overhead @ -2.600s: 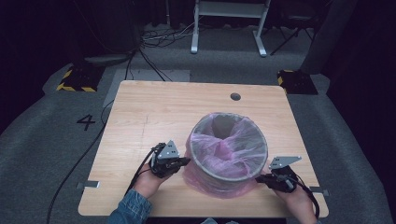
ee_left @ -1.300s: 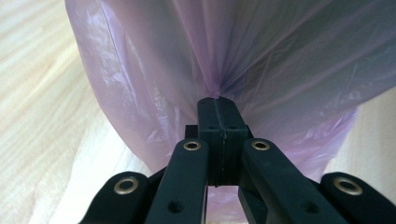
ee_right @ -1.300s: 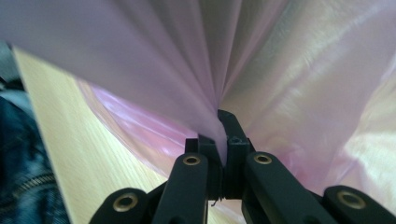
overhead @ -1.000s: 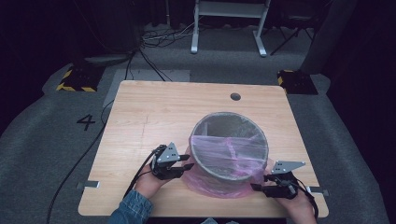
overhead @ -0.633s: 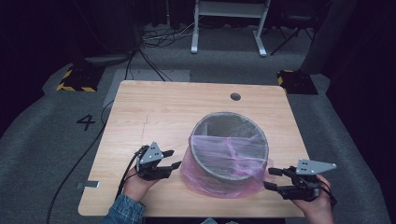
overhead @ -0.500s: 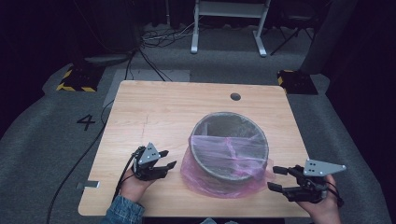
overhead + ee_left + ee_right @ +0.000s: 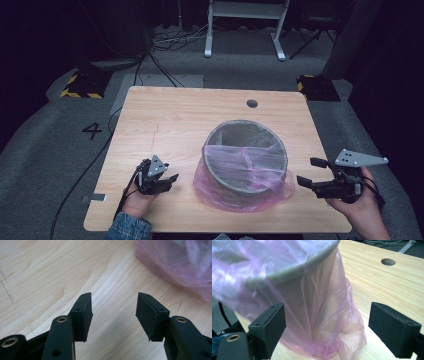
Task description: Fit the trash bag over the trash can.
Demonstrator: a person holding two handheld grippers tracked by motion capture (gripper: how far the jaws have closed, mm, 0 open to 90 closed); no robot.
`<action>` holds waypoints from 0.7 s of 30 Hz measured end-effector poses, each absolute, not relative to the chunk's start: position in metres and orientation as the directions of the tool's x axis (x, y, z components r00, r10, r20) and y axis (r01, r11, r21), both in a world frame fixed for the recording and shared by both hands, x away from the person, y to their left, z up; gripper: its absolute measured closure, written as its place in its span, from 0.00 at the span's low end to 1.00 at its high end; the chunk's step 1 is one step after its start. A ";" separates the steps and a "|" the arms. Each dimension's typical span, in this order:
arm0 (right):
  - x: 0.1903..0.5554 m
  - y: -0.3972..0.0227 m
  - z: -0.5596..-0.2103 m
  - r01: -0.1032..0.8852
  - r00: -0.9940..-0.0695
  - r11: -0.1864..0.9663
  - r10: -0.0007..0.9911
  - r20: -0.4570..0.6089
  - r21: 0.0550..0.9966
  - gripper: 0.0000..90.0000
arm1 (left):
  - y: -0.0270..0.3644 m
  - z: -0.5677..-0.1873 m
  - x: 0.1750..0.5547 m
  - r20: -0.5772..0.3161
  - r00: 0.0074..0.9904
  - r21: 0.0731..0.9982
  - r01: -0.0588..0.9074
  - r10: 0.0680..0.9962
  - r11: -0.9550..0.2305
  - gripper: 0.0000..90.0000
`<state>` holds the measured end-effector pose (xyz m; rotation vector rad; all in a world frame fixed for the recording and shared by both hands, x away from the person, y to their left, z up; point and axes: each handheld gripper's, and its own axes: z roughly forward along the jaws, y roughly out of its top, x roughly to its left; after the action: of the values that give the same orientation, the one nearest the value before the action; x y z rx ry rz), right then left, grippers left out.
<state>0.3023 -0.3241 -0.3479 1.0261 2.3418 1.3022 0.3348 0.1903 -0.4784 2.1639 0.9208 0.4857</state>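
Counted out, you have one wooden table (image 7: 170, 115), one grey bin (image 7: 246, 152) and one pink plastic bag (image 7: 227, 192) in front of you, plus two grippers, one in each hand. Your bin stands upright on the near right part of the table, and the bag is pulled over its rim, with loose plastic bunched around its base on the tabletop. Your left gripper (image 7: 167, 181) sits low over the table just to the left of the bin; its jaws have just been opening, they stand apart, and between them you see bare wood. Your right gripper (image 7: 306, 172) hangs off the bin's right side, clear of the plastic. Its jaws have just been opening too and stand wide, nothing pinched between them. One round hole (image 7: 252, 103) marks the table's far side.
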 end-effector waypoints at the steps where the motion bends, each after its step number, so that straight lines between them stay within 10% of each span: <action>1: 0.304 -0.321 -0.344 0.449 -0.715 0.346 0.692 0.099 0.824 0.16 | 0.191 -0.479 0.336 0.054 0.671 0.740 0.470 0.739 -0.481 0.51; 18: 0.335 -0.263 -0.297 0.283 -0.771 0.442 0.632 -0.072 0.851 0.17 | 0.191 -0.494 0.348 0.055 0.659 0.686 0.522 0.750 -0.508 0.49; 21: 0.340 -0.254 -0.296 0.353 -0.803 0.442 0.596 0.025 0.825 0.39 | 0.193 -0.495 0.348 0.045 0.656 0.690 0.524 0.753 -0.499 0.49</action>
<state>0.3398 -0.2535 -0.2961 0.8201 2.4265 1.2918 0.3481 0.1926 -0.4952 2.2182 0.9849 0.4531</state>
